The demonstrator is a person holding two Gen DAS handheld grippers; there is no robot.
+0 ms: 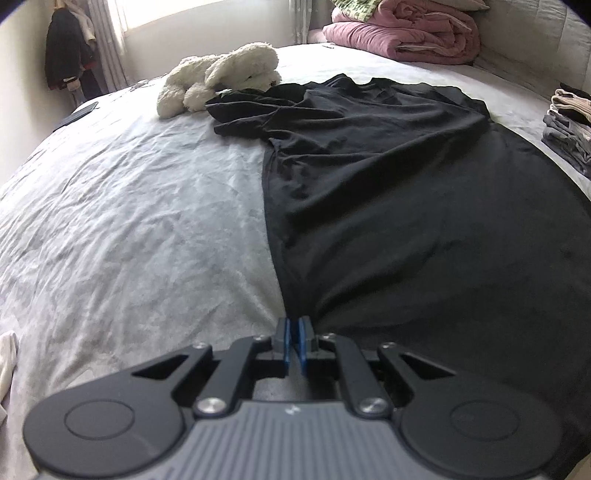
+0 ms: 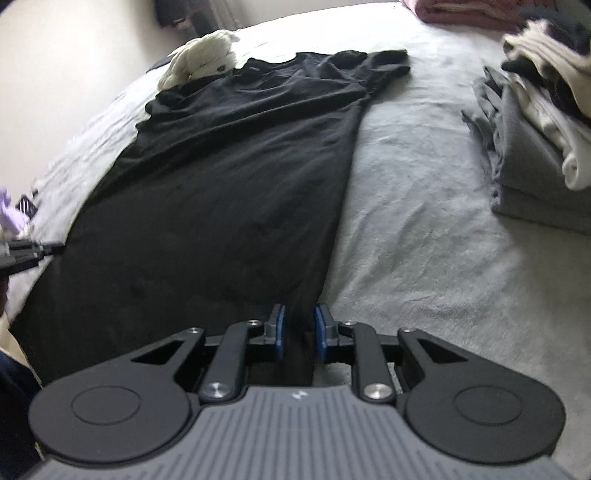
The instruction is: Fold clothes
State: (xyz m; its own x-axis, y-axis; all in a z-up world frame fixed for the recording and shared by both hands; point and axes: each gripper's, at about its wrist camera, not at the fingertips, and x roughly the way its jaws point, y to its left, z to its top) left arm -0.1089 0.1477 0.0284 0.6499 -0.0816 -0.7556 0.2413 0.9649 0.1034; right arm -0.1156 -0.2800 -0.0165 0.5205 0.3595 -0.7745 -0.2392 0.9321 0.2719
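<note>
1. The black shirt [image 2: 236, 177] lies flat on the bed [image 2: 424, 206], its length running away from me: hem near, collar and sleeves far. The far left sleeve is bunched up by the plush toy [image 1: 221, 79]; the far right sleeve lies flat.
2. My left gripper [image 1: 294, 341] sits at the near left corner of the hem. Its blue pads are almost together with only a sliver between them, and the shirt's edge runs right up to the tips, so I read it as pinching the cloth (the cloth inside the pads is hard to make out).
3. My right gripper [image 2: 298, 334] is at the near right corner of the hem. Its jaws stand partly apart with a dark strip of the shirt's edge between the pads; I don't see them pressing on it, so I call this grip unfinished.
4. Step in hand, as I judge it: taking both hem corners, ready for a first fold.
5. Next move calls for the right pads to close fully on the edge, then both hands lifting together and carrying the hem toward the far collar, keeping the cloth taut between them.
6. Further out: a stack of folded clothes [image 2: 539, 147] sits to the right, and pink bedding [image 1: 402, 33] lies at the far end.
</note>
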